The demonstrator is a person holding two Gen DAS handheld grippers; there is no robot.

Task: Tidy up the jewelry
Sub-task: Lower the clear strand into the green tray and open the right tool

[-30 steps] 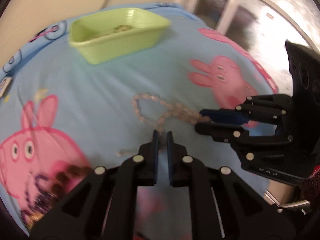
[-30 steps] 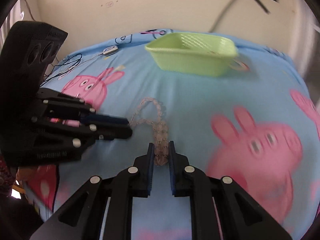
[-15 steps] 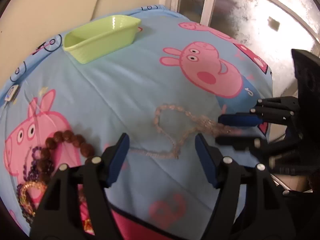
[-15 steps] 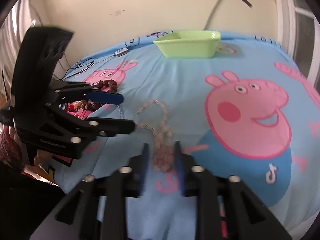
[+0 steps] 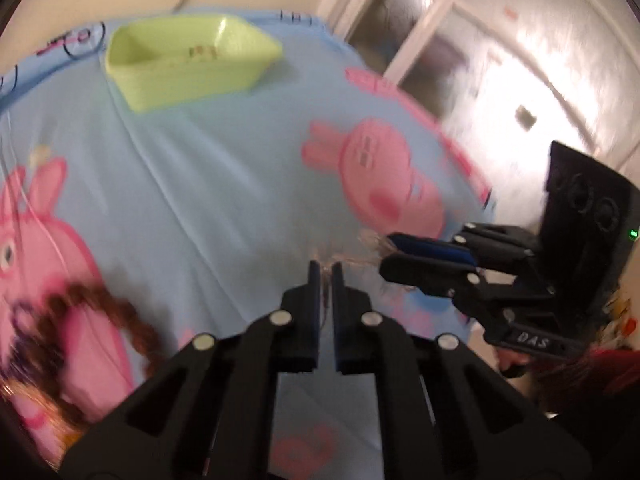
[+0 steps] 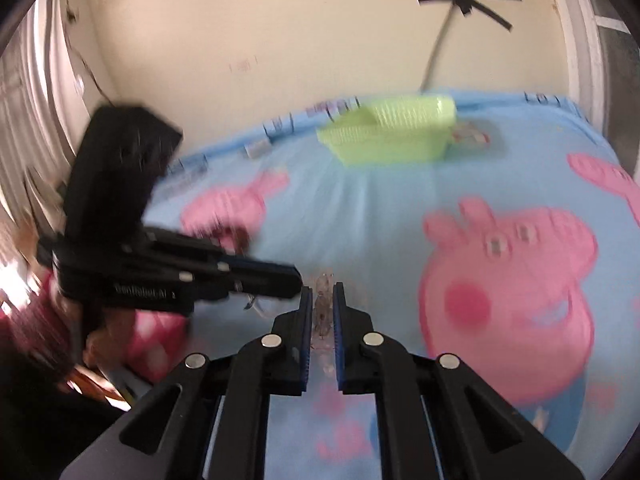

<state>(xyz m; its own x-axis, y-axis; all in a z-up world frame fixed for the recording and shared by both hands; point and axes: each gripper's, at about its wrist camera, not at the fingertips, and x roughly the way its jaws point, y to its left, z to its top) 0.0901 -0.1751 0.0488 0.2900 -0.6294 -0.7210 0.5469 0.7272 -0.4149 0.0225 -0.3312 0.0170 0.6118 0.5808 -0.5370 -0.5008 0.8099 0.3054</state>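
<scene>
A clear pale-pink bead necklace (image 6: 323, 312) is held off the blue cartoon-print cloth (image 6: 380, 216) between both grippers. My right gripper (image 6: 322, 294) is shut on its bead strand. My left gripper (image 5: 325, 270) is shut on its thin string end (image 5: 352, 261); it also shows in the right wrist view (image 6: 294, 278). The right gripper shows in the left wrist view (image 5: 390, 252), close to the left one. A light green basket (image 5: 188, 68) stands at the far edge, also in the right wrist view (image 6: 394, 136).
A brown bead bracelet (image 5: 120, 320) and other dark and gold jewelry (image 5: 24, 364) lie at the cloth's near left. The cloth's edge drops off at right by a window (image 5: 500, 60). A wall (image 6: 280, 40) stands behind the basket.
My left gripper was open half a second ago and has shut on the string end. Both grippers have lifted the necklace off the cloth and drawn close together.
</scene>
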